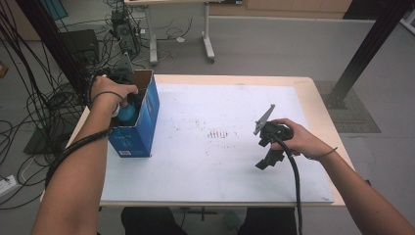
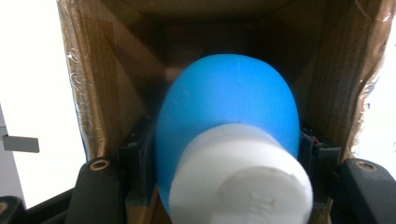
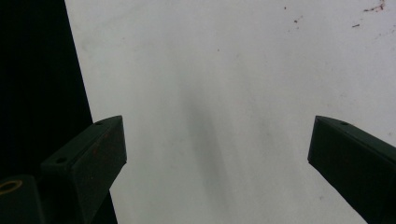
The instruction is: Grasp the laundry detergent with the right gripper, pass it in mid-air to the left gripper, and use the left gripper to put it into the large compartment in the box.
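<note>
Left gripper (image 2: 224, 186), jaws clamped on the blue bulb (image 2: 229, 126) inside the open blue carton (image 1: 142, 122): lower it straight, clear of the cardboard walls, before releasing; right gripper (image 3: 217, 154) waits over the table (image 1: 220, 161), jaws apart and empty.

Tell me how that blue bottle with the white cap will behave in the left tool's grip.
The blue bottle is rounded and smooth, so it may slip or twist between the jaws. Its white cap looks broad, and if set down it could roll. It probably weighs little for its size.
</note>
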`<action>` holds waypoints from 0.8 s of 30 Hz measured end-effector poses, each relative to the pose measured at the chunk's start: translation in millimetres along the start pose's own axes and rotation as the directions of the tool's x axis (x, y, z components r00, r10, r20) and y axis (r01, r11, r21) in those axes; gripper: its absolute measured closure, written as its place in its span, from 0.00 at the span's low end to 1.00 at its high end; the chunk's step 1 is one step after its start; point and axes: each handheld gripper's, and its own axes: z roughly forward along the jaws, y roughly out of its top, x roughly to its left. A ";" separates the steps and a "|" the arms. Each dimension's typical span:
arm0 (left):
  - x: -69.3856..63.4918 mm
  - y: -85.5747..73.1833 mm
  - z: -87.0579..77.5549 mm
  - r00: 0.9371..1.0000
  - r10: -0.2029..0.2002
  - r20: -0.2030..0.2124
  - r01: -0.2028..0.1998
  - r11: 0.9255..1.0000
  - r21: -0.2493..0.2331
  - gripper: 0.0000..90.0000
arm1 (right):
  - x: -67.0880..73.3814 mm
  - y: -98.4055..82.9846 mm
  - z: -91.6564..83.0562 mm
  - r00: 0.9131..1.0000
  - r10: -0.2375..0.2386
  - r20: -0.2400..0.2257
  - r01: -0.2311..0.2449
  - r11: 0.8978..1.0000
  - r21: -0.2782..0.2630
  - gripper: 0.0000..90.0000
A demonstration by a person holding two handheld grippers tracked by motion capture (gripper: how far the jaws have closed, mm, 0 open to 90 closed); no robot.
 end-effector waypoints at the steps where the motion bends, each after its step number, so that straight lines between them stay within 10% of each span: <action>1: 0.3 0.1 0.1 1.000 -0.004 0.000 0.004 1.000 0.001 0.40 | -0.2 0.0 -0.2 1.000 0.000 0.004 0.000 1.000 -0.003 0.05; 24: -1.1 -0.2 -19.4 1.000 -0.007 0.013 0.007 1.000 -0.012 0.38 | -1.0 1.9 1.4 1.000 0.001 0.006 -0.001 1.000 0.010 0.05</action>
